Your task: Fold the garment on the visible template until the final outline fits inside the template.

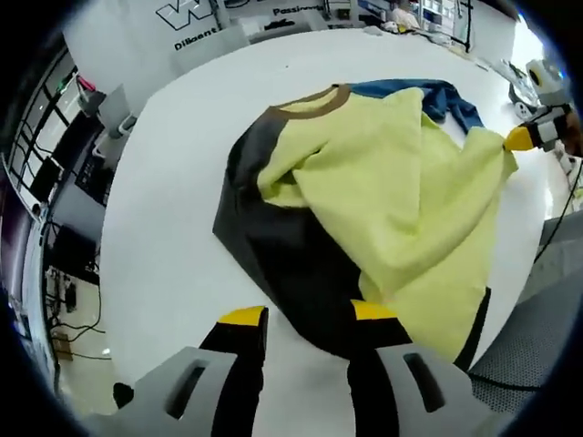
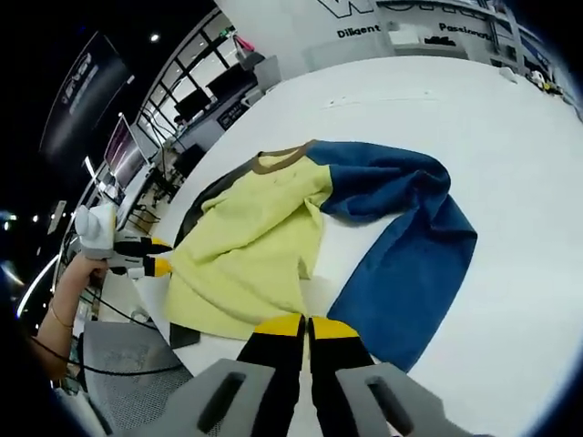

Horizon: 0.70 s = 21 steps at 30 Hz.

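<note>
The colour-block garment [image 2: 301, 237] lies crumpled on the white table [image 2: 510, 127], collar away from both grippers, as the right gripper [image 2: 306, 325], jaws closed, pinches its yellow edge while the left gripper [image 1: 306, 315] hovers open at the dark hem, about equally near.

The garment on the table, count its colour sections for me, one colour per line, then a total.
Yellow sections: 1
Blue sections: 1
Dark grey sections: 1
Brown collar bands: 1
Total: 4, all on one garment.
</note>
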Tool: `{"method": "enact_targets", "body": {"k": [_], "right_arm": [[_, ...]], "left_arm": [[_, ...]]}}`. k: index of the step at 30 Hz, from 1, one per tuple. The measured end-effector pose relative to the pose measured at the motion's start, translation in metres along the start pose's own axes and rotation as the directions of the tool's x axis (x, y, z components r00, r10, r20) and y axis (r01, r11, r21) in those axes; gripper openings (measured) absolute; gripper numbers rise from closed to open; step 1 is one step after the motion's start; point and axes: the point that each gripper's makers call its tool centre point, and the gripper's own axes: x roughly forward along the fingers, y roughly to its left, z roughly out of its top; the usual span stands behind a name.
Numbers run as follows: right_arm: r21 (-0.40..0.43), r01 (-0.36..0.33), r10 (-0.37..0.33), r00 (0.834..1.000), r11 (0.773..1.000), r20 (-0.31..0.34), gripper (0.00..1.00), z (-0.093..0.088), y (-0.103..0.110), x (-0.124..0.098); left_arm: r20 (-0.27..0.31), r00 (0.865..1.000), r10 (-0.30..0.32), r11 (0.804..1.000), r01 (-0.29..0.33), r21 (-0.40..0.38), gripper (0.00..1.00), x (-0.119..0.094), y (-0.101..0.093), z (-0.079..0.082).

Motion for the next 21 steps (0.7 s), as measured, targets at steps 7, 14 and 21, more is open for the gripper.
{"method": "enact_targets", "body": {"k": [7,14,21], "right_arm": [[0.0,0.003,-0.003,1.0,1.0,-0.011,0.0,-0.0022,-0.0013,0.0015],[-0.002,0.006,-0.006,1.0,1.0,-0.023,0.0,-0.0039,-0.0021,0.0027],[0.0,0.004,-0.004,1.0,1.0,-0.028,0.0,-0.0049,-0.0032,0.0033]], "left_arm": [[-0.017,0.999,-0.03,0.991,0.027,-0.135,0.09,0.0094,-0.0103,-0.0051],[-0.026,0.999,-0.024,0.994,0.021,-0.11,0.05,0.0086,-0.0066,-0.0041],[-0.018,0.999,-0.026,0.994,0.024,-0.102,0.05,0.0085,-0.005,-0.0049]]}}
